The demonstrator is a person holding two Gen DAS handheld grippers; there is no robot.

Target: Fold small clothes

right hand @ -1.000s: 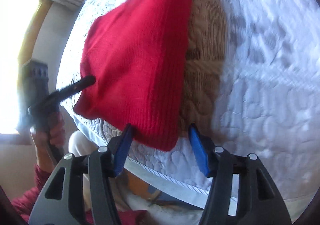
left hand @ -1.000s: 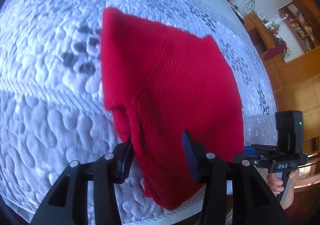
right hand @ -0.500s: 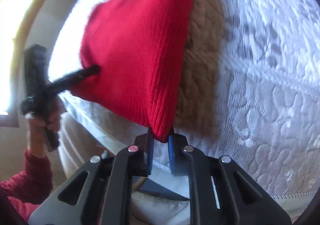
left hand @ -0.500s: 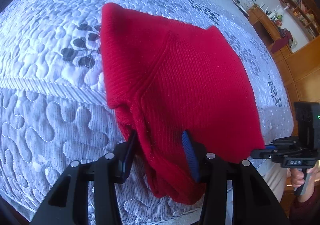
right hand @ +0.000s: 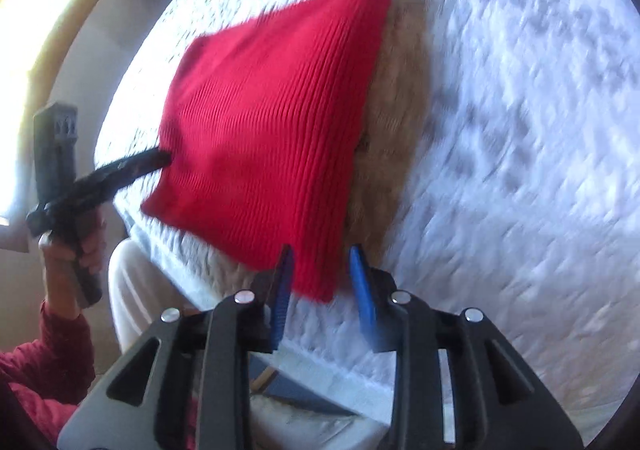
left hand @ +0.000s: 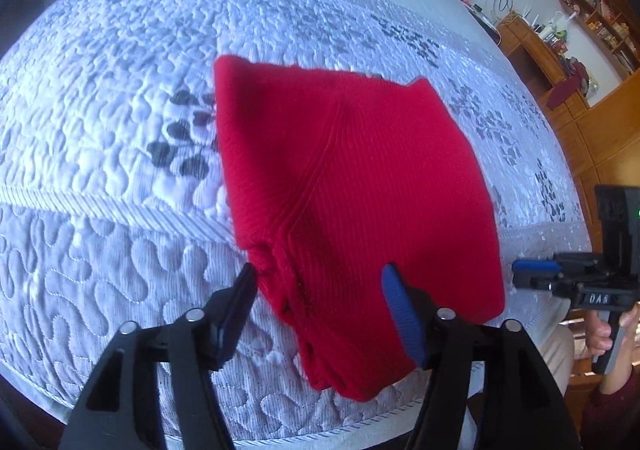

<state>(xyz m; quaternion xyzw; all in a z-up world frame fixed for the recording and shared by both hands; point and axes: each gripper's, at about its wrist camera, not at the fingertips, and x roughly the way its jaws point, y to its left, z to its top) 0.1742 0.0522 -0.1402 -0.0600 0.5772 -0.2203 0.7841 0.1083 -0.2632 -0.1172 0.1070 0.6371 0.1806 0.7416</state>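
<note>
A folded red knit garment (left hand: 352, 185) lies on the white quilted bed (left hand: 120, 153), near its front edge. My left gripper (left hand: 320, 302) is open, its fingers straddling the garment's near left corner. In the right wrist view the garment (right hand: 272, 121) fills the middle. My right gripper (right hand: 320, 290) is open with its blue pads on either side of the garment's near right corner, not clamping it. The right gripper also shows in the left wrist view (left hand: 536, 274), just right of the garment. The left gripper shows in the right wrist view (right hand: 160, 159) at the cloth's left edge.
The bed's front edge (left hand: 360, 426) runs just under both grippers. Wooden shelves and cabinets (left hand: 580, 49) stand beyond the bed at the right. A bright window (right hand: 48, 29) is on the left in the right wrist view. The person's legs in white trousers (right hand: 132, 290) are at the bed edge.
My right gripper was open, shut on the garment's right corner half a second ago and has opened again, letting go. The left gripper stayed open around the left corner.
</note>
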